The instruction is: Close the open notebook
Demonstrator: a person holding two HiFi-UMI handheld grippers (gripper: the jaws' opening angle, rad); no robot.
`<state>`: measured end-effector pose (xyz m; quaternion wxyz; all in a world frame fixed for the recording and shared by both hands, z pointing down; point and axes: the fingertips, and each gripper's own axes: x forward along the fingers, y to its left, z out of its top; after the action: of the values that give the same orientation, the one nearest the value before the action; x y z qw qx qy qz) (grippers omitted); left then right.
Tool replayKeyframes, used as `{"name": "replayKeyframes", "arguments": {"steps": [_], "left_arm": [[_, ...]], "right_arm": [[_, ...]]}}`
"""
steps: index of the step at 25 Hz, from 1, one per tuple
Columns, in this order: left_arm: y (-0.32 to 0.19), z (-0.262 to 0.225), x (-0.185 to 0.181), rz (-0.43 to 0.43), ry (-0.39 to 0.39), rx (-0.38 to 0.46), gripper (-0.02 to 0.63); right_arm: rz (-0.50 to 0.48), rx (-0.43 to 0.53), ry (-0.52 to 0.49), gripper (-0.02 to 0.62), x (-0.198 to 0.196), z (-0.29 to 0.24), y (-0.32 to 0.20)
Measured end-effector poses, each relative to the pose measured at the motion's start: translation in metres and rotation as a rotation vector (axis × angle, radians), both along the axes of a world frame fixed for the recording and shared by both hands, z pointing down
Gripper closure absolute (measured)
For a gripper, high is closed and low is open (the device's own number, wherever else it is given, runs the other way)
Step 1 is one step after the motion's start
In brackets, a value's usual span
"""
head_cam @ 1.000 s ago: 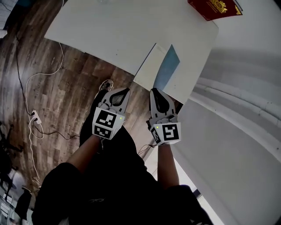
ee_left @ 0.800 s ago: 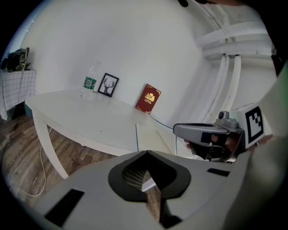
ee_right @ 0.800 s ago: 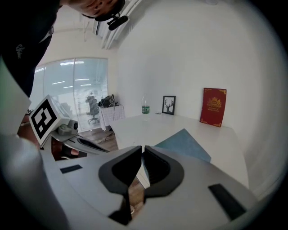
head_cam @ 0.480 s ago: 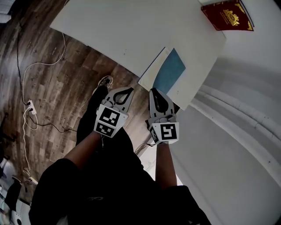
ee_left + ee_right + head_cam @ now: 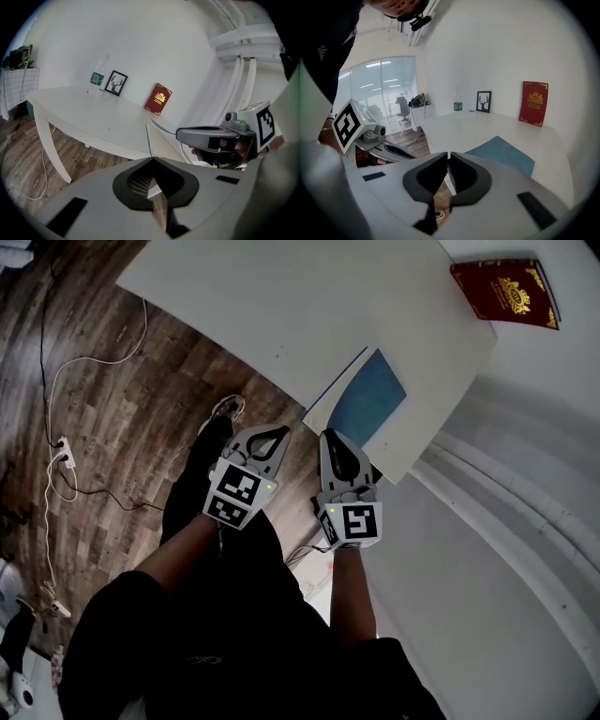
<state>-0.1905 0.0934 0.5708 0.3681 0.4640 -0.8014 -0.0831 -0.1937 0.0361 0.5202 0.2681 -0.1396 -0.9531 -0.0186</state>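
Note:
The notebook [image 5: 367,399] lies at the near corner of the white table [image 5: 281,296], blue surface on the right, a white leaf on its left side. In the left gripper view the notebook [image 5: 161,139] shows a pale leaf raised at an angle. The right gripper view shows the notebook [image 5: 501,152] as a flat blue sheet. My left gripper [image 5: 272,433] and right gripper [image 5: 330,436] hang side by side just short of the table edge, over the floor. Both are shut with nothing between the jaws. Neither touches the notebook.
A red book [image 5: 506,289] leans at the table's far right by the wall. A water bottle [image 5: 97,77] and a framed deer picture [image 5: 115,83] stand at the back. Cables and a power strip [image 5: 61,451] lie on the wooden floor at left.
Both grippers stay shut and side by side. The head view has shifted, so the table, notebook and red book sit lower and farther right in the picture.

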Motion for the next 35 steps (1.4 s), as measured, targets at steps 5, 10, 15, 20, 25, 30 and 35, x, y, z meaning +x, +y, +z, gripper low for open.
{"name": "replayKeyframes", "arguments": {"steps": [5, 10, 15, 20, 25, 30, 35], "left_arm": [[-0.002, 0.009, -0.001, -0.004, 0.019, -0.003, 0.603], [-0.001, 0.016, -0.002, -0.009, 0.033, -0.004, 0.603], [0.0, 0.022, -0.003, -0.016, 0.049, -0.005, 0.603], [0.002, 0.028, -0.004, -0.02, 0.058, -0.013, 0.603], [0.008, 0.03, -0.005, -0.027, 0.063, -0.019, 0.603], [0.012, 0.02, -0.005, -0.007, 0.051, -0.025, 0.603], [0.021, -0.001, -0.005, 0.035, -0.001, -0.04, 0.603]], "right_arm": [[-0.03, 0.003, 0.025, 0.556, -0.003, 0.008, 0.002], [-0.048, 0.001, 0.046, 0.555, -0.006, 0.015, 0.006], [-0.068, 0.005, 0.071, 0.555, -0.009, 0.024, 0.009], [-0.071, -0.011, 0.093, 0.555, -0.01, 0.034, 0.011], [-0.069, 0.002, 0.149, 0.555, -0.009, 0.048, 0.015], [-0.086, 0.026, 0.185, 0.555, -0.007, 0.056, 0.02], [-0.121, 0.047, 0.203, 0.555, -0.007, 0.068, 0.023]]}}
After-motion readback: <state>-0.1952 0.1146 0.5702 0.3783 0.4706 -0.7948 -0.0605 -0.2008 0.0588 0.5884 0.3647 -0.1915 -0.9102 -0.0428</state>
